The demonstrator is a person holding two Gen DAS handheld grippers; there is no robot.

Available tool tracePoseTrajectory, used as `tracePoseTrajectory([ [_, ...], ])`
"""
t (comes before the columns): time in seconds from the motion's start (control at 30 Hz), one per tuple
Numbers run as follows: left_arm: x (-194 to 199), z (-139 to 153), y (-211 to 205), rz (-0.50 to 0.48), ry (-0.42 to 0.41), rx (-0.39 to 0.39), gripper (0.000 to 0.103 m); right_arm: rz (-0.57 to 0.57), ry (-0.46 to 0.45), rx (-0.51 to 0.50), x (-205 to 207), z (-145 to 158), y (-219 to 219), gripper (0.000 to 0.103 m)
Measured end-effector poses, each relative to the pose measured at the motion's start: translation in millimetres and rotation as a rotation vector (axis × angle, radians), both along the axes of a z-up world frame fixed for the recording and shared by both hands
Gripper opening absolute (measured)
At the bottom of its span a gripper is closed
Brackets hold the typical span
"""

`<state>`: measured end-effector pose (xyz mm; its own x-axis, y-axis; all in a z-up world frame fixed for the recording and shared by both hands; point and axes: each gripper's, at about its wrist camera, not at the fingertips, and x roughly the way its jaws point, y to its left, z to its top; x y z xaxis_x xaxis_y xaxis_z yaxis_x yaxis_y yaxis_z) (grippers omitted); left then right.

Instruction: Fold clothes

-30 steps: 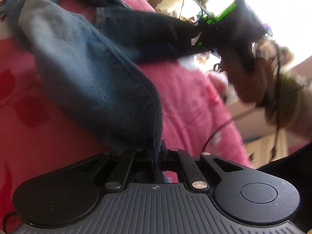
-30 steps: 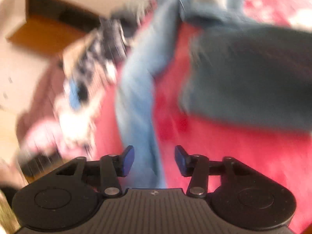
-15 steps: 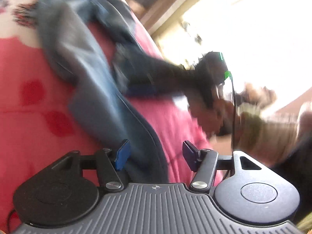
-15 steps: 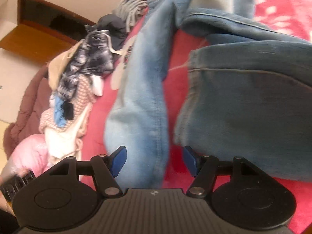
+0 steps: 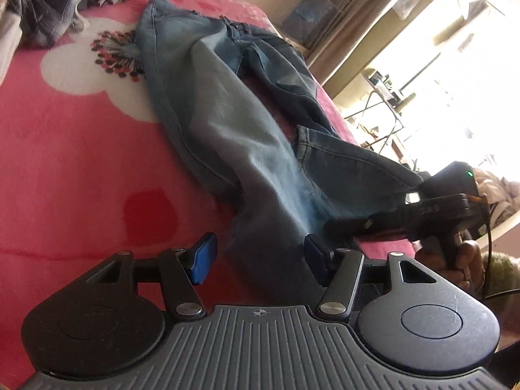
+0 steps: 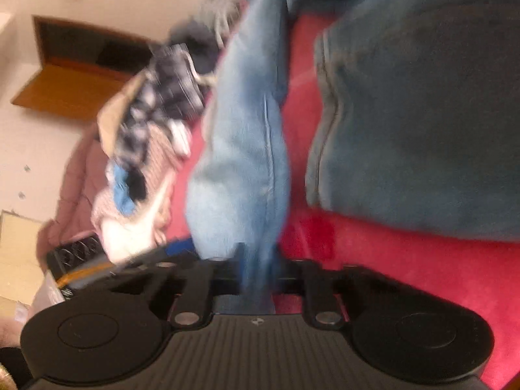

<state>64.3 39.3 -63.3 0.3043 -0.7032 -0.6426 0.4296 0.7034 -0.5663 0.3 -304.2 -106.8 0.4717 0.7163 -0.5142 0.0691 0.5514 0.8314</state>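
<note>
The right gripper (image 6: 256, 260) jaws are closing on the hem of 1 leg of the jeans (image 5: 227, 123); denim is pinched between them. The left gripper (image 5: 256, 260) jaws stand apart, empty, over the same leg. The jeans are spread on the bed (image 5: 65, 162). A shallow bite could let the hem slip when lifted. Only the left view shows the waistband; only the right view shows the grip, blurred.

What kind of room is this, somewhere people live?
Most likely a bedroom in a home. A pair of jeans lies spread on a pink flowered blanket that looks like bedding, a heap of unfolded clothes sits beside it, and a bright window lights the room.
</note>
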Motion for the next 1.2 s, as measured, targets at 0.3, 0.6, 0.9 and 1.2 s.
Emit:
tracePoseTrajectory([
  [0.3, 17.8, -29.0, -12.0, -0.028, 0.134, -0.075, 0.058, -0.181, 0.113, 0.046, -22.7, -25.7, -36.6, 0.005],
  [0.6, 19.6, -23.5, -19.4, -0.032, 0.128, -0.084, 0.056, -0.082, 0.188, 0.104, -6.1, -33.9, -11.8, 0.050],
  [0.9, 20.8, -20.3, 0.5, 0.056, 0.123, -0.092, 0.056, -0.106, 0.212, 0.229, -8.1, -34.0, -17.9, 0.052],
  [1.2, 16.7, -22.3, -23.7, -0.017, 0.083, -0.051, 0.056, -0.123, 0.215, 0.269, -2.6, -43.2, -8.0, 0.056],
])
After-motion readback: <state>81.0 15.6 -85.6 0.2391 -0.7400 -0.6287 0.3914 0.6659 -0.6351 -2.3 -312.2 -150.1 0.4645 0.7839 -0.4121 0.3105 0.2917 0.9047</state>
